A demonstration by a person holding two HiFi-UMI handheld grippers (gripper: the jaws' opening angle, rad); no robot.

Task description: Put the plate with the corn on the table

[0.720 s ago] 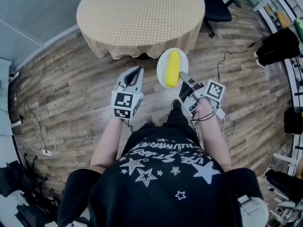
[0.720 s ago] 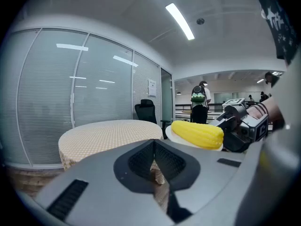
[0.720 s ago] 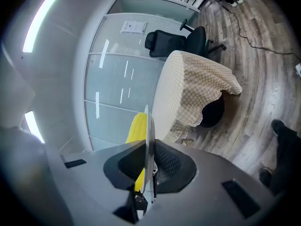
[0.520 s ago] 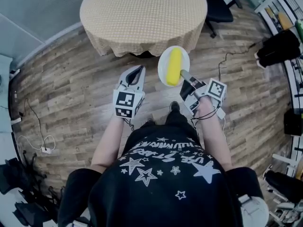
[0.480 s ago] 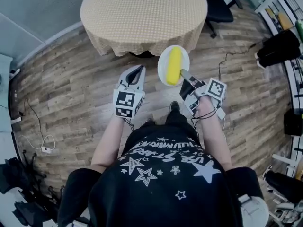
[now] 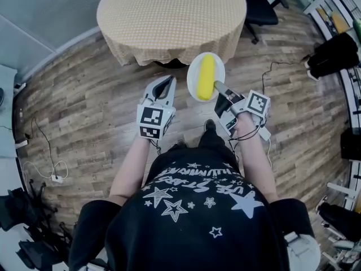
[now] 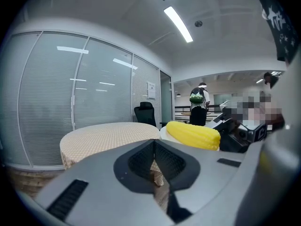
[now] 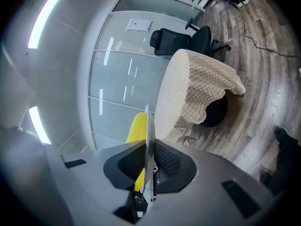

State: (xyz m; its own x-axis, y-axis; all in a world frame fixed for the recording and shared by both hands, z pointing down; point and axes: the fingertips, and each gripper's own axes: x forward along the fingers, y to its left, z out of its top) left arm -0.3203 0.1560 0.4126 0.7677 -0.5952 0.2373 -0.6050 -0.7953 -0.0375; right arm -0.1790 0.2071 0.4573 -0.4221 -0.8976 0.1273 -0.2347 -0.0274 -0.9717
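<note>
Yellow corn [image 8: 135, 127] half behind edge-on plate [image 8: 147, 131]

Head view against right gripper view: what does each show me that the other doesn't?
Only the head view shows the left claw, the person's black star-printed shirt and the round white plate's full face with the yellow corn cob lying on it. Only the right gripper view shows that plate edge-on, its rim pinched between the right claw's jaws. Both show the round table under a beige checked cloth, the black office chair and the wood plank floor.
</note>
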